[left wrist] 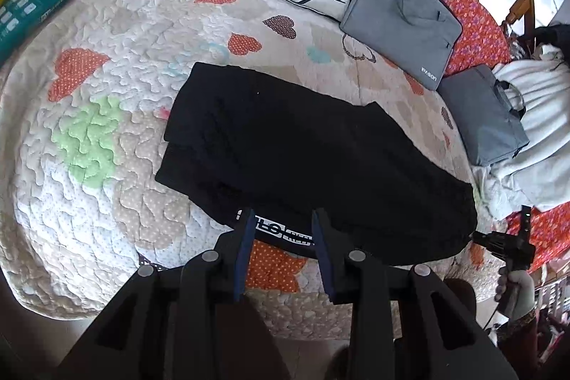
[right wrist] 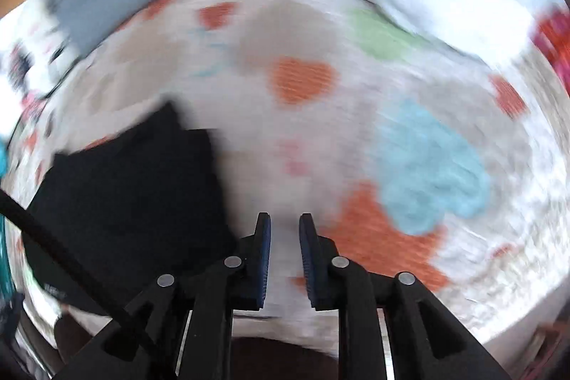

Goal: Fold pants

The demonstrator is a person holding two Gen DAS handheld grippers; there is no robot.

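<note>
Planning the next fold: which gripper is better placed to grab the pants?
Probably left. The left gripper hovers open at the pants' waistband edge; the right gripper points at bare quilt beside them.

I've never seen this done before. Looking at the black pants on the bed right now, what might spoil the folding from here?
1. The pants lie folded with loose stacked layers at the far end; a pull on one layer alone could undo the fold.
2. The left gripper hovers open over the waistband, gripping nothing, so it may catch the quilt too.
3. The right gripper view is blurred and aimed beside the pants, so it might miss the cloth.
</note>
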